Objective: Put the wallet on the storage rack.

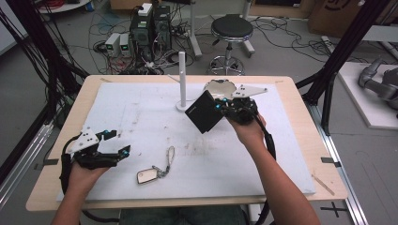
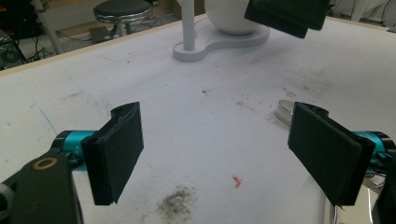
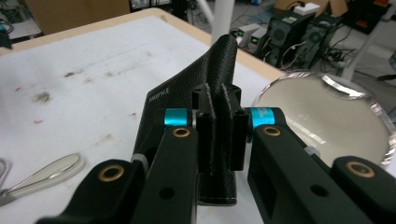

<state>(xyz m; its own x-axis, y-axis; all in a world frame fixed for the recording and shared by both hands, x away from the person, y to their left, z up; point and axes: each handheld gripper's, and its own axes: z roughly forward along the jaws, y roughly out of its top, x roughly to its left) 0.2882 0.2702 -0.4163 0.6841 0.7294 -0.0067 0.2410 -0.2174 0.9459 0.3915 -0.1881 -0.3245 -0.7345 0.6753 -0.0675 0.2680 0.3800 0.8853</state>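
— Where is the black wallet (image 1: 204, 111)?
— Lifted above the white mat (image 1: 141, 112), far right, beside the white stand (image 1: 181, 79); the right gripper (image 1: 224, 106) is clamped on its edge.
— And the left gripper (image 1: 115, 143)?
— Jaws apart, near left, close to the keychain (image 1: 155, 172).

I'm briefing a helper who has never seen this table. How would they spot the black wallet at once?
Start at the white mat covering the table, then find the white post standing at its far middle. Just right of the post, the black wallet is held off the mat, clamped in the right hand-held gripper. It is the only flat, dark, grainy leather square; the keychain nearby is small and silvery.
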